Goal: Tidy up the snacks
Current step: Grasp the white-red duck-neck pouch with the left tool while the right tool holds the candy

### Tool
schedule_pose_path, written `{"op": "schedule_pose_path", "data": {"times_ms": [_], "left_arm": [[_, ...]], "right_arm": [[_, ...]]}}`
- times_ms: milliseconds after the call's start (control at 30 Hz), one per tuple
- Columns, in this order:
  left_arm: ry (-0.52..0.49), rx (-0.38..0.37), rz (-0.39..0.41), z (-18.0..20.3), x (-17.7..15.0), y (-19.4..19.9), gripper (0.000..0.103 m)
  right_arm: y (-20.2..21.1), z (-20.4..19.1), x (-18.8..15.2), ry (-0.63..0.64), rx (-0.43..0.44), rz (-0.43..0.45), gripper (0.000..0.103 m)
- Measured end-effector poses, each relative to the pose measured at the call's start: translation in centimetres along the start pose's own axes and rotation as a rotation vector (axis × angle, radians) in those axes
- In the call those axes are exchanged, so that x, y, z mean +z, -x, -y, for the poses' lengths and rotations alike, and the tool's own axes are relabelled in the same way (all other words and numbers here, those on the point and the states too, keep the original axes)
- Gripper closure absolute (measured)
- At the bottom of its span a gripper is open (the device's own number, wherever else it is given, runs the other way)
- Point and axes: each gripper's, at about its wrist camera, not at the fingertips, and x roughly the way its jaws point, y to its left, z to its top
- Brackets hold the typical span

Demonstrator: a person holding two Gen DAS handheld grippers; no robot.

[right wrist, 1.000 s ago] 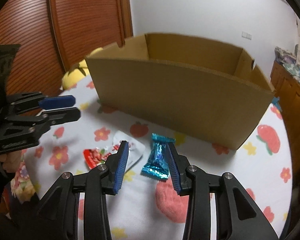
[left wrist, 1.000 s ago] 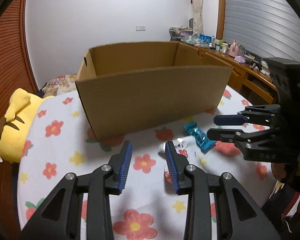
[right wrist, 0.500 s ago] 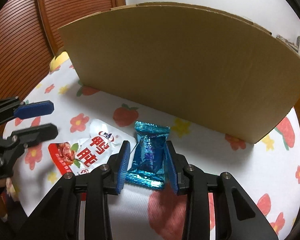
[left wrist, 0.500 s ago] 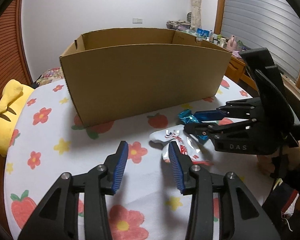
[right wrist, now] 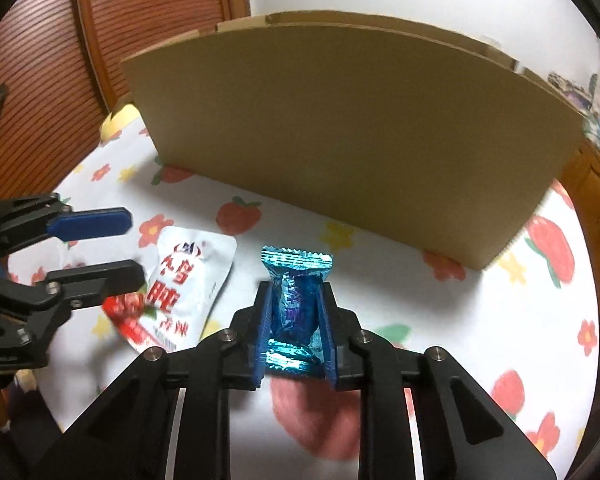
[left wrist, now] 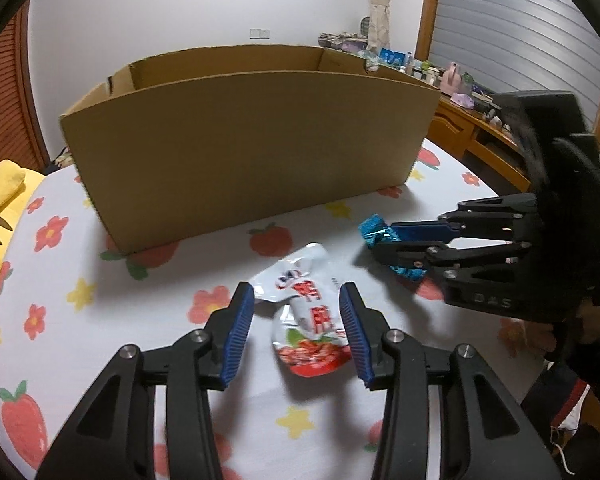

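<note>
Snacks lie just before the cardboard box: my right gripper pinches the blue candy, my left gripper spreads around the white pouch, unpressed. Slick foil could slip while lifting over the wall

On the white foil snack pouch with a red bottom edge, large red Chinese characters are printed, with "鸭" and "肫" legible in the right wrist view, below a small round blue-and-red logo. Raised letters "DAS" are seen on the black plastic body of the right tool. Print on the blue foil candy wrapper cannot be read.
</note>
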Motion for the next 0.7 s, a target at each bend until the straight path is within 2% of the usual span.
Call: {"op": "schedule_pose_path", "data": {"times_ms": [433, 600, 700], "left_arm": [[-0.004, 0.023, -0.074, 1.3, 0.3, -2.7, 0.058], [-0.014, 0.035, -0.102, 1.3, 0.2, -3.3, 0.055], [-0.044, 0.046, -0.091, 1.8, 0.0, -3.4, 0.05]], "right_arm": [[2.8, 0.0, -3.8, -0.018, -0.007, 0.03, 0.083], [2.8, -0.3, -4.2, -0.019, -0.015, 0.037, 0.082], [2.7, -0.3, -4.2, -0.024, -0.011, 0.04, 0.082]]}}
